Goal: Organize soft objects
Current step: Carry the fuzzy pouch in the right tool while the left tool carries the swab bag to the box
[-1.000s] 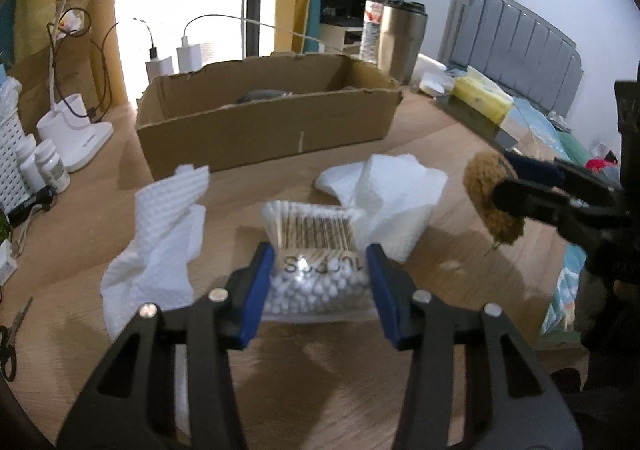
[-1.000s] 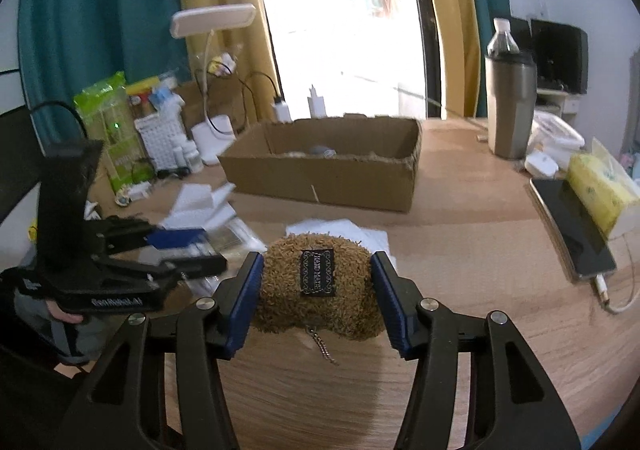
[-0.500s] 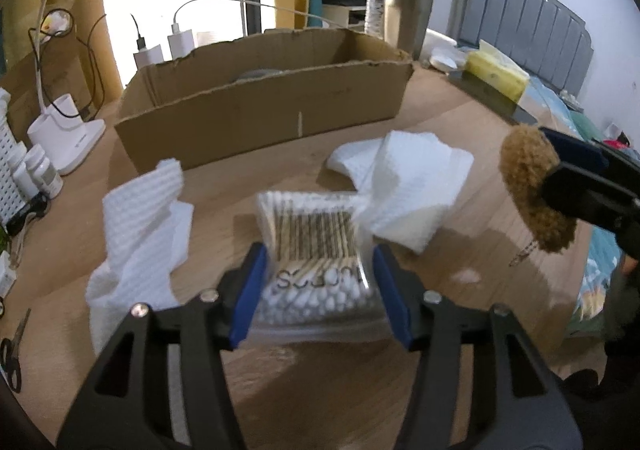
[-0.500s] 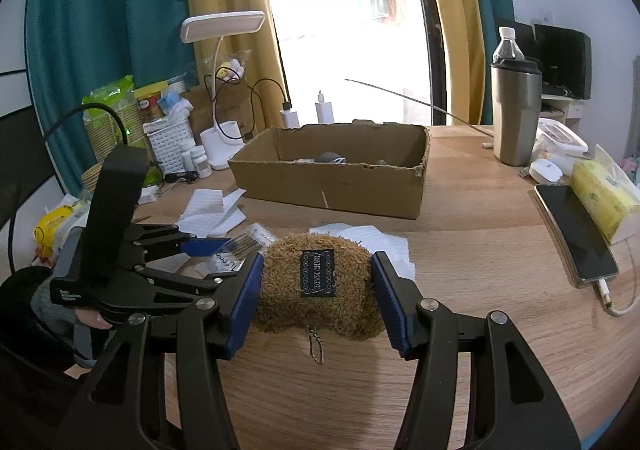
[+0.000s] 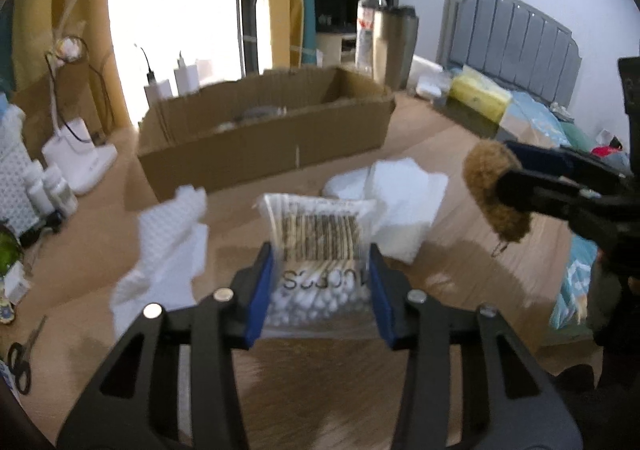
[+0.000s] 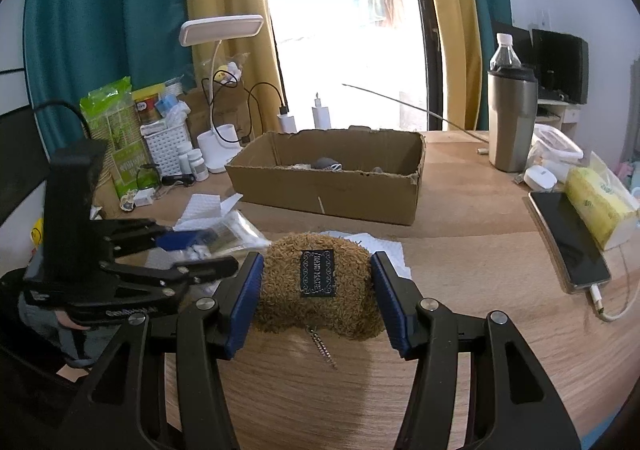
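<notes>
A clear bag of cotton swabs (image 5: 320, 218) sits between the blue pads of my left gripper (image 5: 320, 250), whose jaws are closing and pressing on its sides. In the right wrist view the same bag (image 6: 236, 228) hangs in the left gripper (image 6: 218, 250) just above the wooden table. My right gripper (image 6: 316, 262) is shut on a brown fuzzy pouch (image 6: 280, 290) with a black label, held off the table. That pouch (image 5: 486, 170) shows at the right of the left wrist view. An open cardboard box (image 6: 332, 194) stands behind both.
Two crumpled white paper towels (image 5: 168, 242) (image 5: 400, 194) lie on the table in front of the box. A phone (image 6: 568, 234), a yellow tissue pack (image 6: 600, 206) and a steel tumbler (image 6: 510, 122) stand at the right. A desk lamp (image 6: 218, 146) and scissors (image 5: 20, 354) are at the left.
The left gripper's pads have drawn closer on the swab bag and the bag has lifted slightly. The right gripper with the pouch has kept still.
</notes>
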`<state>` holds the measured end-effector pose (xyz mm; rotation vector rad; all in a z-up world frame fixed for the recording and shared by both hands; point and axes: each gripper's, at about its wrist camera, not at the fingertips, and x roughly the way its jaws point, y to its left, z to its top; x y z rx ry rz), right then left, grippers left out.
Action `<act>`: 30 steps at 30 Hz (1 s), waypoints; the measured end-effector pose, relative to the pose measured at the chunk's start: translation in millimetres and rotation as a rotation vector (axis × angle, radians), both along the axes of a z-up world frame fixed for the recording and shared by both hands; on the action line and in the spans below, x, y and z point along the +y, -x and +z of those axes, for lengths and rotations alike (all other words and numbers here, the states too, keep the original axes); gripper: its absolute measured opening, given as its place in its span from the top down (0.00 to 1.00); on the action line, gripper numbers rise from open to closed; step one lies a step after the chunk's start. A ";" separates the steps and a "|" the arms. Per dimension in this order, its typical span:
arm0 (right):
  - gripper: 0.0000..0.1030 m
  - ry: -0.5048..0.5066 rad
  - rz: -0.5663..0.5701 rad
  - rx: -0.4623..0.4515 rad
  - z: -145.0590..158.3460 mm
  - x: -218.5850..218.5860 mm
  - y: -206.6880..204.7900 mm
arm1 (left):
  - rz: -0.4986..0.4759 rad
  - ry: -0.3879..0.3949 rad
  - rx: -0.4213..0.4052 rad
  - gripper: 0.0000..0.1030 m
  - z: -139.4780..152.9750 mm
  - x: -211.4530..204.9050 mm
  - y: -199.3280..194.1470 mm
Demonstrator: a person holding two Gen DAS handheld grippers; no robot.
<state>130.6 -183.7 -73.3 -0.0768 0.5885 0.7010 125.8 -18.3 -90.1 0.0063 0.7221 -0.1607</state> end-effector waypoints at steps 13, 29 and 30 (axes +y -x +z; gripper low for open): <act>0.44 0.034 0.020 -0.040 18.0 23.8 -1.1 | 0.034 0.035 -0.132 0.57 37.5 24.7 22.3; 0.44 0.047 0.069 -0.034 31.0 63.1 -28.8 | 0.109 0.077 -0.131 0.56 46.7 62.5 7.8; 0.44 0.049 0.070 -0.033 31.3 65.2 -31.7 | 0.111 0.078 -0.131 0.56 47.3 63.9 6.1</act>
